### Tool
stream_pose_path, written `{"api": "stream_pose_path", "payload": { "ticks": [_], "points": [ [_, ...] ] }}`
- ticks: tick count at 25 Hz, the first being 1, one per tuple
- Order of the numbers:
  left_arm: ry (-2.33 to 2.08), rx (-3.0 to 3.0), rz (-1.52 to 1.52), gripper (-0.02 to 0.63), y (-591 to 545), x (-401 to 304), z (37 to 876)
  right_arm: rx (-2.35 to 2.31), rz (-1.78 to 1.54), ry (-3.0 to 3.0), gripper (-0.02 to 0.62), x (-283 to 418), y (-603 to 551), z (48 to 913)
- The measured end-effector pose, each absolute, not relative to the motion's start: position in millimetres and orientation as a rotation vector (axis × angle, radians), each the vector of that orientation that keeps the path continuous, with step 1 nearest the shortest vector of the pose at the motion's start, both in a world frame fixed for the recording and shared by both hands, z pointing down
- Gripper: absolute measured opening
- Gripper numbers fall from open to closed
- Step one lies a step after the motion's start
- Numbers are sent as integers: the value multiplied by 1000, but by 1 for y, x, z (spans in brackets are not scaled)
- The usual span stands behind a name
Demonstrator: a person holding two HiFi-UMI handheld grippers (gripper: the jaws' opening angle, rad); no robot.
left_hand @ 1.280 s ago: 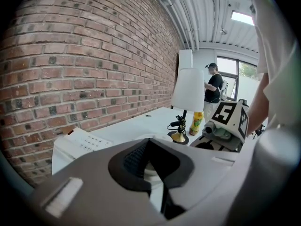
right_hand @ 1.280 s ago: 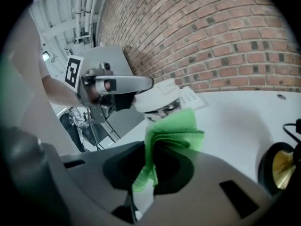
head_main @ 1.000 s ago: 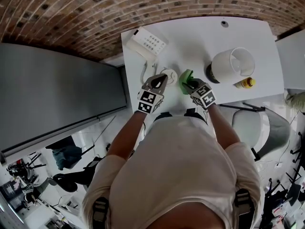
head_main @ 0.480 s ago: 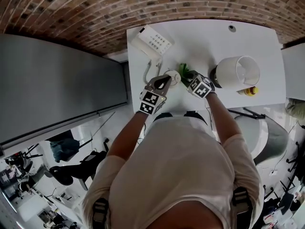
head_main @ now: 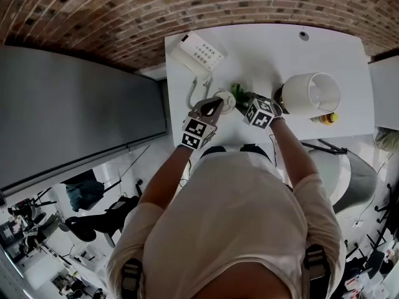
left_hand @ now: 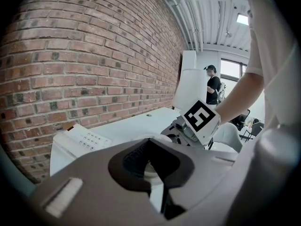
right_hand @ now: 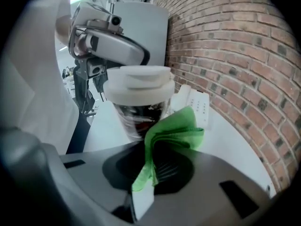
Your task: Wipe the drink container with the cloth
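Note:
The drink container (right_hand: 137,108) is a clear cup of dark liquid with a white lid (head_main: 223,98), standing near the white table's (head_main: 262,48) front edge. My left gripper (head_main: 211,107) is shut on its top; in the left gripper view only a bit of the white lid (left_hand: 150,168) shows between the jaws of the left gripper (left_hand: 151,164). My right gripper (right_hand: 155,171) is shut on a folded green cloth (right_hand: 173,130), whose free end lies against the cup's right side. In the head view the cloth (head_main: 237,91) sits between the cup and the right gripper (head_main: 247,99).
A white keypad phone (head_main: 196,53) with its cable (head_main: 191,96) lies at the table's back left. A large white cylindrical container (head_main: 312,92) and a small yellow-capped bottle (head_main: 327,118) stand to the right. A brick wall (head_main: 187,5) runs behind. A person (left_hand: 212,84) stands far off.
My right gripper has carried the green cloth left, up against the cup. The left gripper has stayed on the cup.

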State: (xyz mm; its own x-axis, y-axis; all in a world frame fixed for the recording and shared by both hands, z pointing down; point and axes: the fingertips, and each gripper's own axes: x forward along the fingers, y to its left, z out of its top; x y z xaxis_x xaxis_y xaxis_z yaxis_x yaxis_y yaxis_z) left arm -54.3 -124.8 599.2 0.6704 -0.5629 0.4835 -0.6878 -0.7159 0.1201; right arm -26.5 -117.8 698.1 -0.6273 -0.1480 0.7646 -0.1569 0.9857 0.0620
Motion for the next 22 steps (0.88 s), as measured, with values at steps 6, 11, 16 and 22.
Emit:
{"api": "stream_pose_path", "payload": {
  "ticks": [6, 11, 16, 22],
  "points": [
    [-989, 2596, 602, 8, -125, -54, 599, 306, 208, -2321, 43, -25, -102, 699],
    [-998, 2601, 579, 8, -125, -53, 598, 425, 421, -2376, 43, -30, -87, 699],
    [-975, 2604, 571, 8, -124, -51, 599, 496, 586, -2417, 43, -42, -70, 697],
    [-943, 2621, 539, 8, -120, -43, 598, 661, 894, -2432, 43, -46, -66, 701]
  ]
}}
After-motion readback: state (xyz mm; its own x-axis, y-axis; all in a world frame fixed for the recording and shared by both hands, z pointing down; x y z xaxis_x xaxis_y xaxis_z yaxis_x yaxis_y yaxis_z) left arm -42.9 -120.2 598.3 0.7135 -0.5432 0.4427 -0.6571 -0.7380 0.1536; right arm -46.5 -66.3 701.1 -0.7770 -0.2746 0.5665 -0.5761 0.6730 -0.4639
